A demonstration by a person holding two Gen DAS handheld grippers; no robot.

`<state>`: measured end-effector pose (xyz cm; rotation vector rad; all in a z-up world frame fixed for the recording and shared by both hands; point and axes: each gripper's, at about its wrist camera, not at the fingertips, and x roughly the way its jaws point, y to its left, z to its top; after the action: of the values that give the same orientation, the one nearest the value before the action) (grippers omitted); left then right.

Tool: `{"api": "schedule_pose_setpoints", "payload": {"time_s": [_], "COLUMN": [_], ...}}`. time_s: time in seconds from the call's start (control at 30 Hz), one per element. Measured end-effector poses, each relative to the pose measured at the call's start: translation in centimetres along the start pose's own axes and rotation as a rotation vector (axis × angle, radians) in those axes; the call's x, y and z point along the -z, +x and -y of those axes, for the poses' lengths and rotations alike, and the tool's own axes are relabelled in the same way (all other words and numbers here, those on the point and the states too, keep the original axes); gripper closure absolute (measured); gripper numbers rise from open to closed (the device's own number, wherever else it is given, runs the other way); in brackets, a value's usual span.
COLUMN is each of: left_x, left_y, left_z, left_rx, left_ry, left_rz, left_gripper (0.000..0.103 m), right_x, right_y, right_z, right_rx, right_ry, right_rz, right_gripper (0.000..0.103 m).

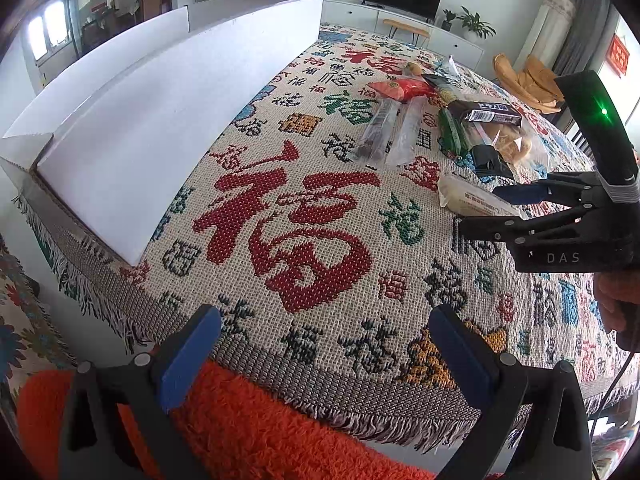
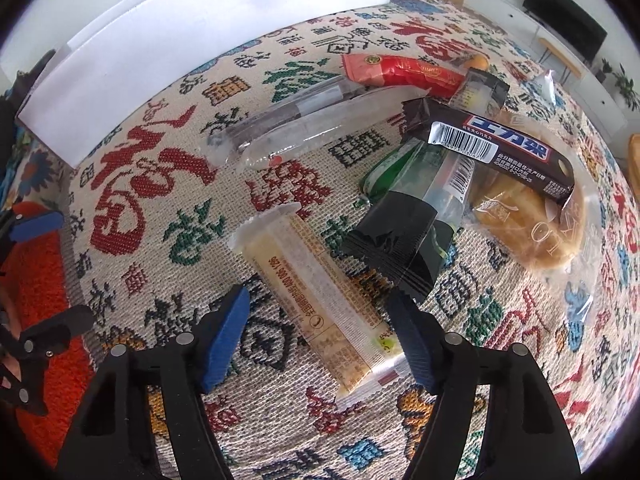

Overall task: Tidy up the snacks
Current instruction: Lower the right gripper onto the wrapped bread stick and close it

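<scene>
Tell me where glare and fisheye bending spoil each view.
Left wrist view: the long white cardboard box bows into a curve and its wall is washed out by daylight. Right wrist view: glare blurs the clear plastic snack wrappers; corners go dark.

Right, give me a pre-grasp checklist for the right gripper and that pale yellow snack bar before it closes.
1. Pale yellow snack bar between the right gripper fingers: ok, it lies in the gap.
2. Pads pressing the wrapper: not ok, the blue fingers stand clear of both sides.
3. Neighbour clear of the grip: cannot tell, the black packet sits close to the far finger.
4. White box ready to receive: ok, open at the cloth's edge; inside hidden.
5. Left gripper out of the way: ok, open, empty, at the near fringe.
</scene>
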<state>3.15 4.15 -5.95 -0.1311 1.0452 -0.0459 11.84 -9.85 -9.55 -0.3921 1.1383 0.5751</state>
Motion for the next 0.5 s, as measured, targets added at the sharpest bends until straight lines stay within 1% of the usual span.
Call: {"api": "schedule_pose_setpoints", "payload": {"time_s": [0.03,0.07,0.13,0.2,0.3,0.37,0.43,0.5], "left_x": [0.0,0.0,0.0,0.0,0.0,0.0,-0.1,-0.1], "left_y": [0.0,0.0,0.0,0.0,0.0,0.0,0.1,0.1], "left_z": [0.0,0.0,0.0,0.0,0.0,-0.1,-0.3,-0.2], "left_rx": [0.0,0.0,-0.001,-0.001,-0.003,-0.003,-0.001,0.0], "left_ry": [0.0,0.0,0.0,0.001,0.001,-0.002,-0.006,-0.004], "left_rz": [0.0,0.0,0.0,-0.001,-0.001,0.0,-0.003,-0.007], "left_gripper": [0.0,0.0,0.0,0.0,0.0,0.0,0.0,0.0], "right_x": [0.1,0.3,0.6,0.8,1.4,2.2,3.5,5.0], "right_y": [-0.2,-0.4,-0.7,-0.9,-1.3,-1.7,-2.3,-3.2], "right_z": [0.1,0.2,0.6,1.0,1.5,1.6,2.0,2.6], "right_rx": [0.003,0.006,0.009,0.008,-0.012,-0.03,-0.052,-0.056], "right_ry": [0.006,0.015,0.038,0.064,0.104,0.135,0.171,0.203], "right_rz": [0.002,0.006,0.012,0.019,0.023,0.019,0.01,0.01], "right_gripper": [0.041,0.044,0.059,0.068,0.071,0.071,0.071,0.071]}}
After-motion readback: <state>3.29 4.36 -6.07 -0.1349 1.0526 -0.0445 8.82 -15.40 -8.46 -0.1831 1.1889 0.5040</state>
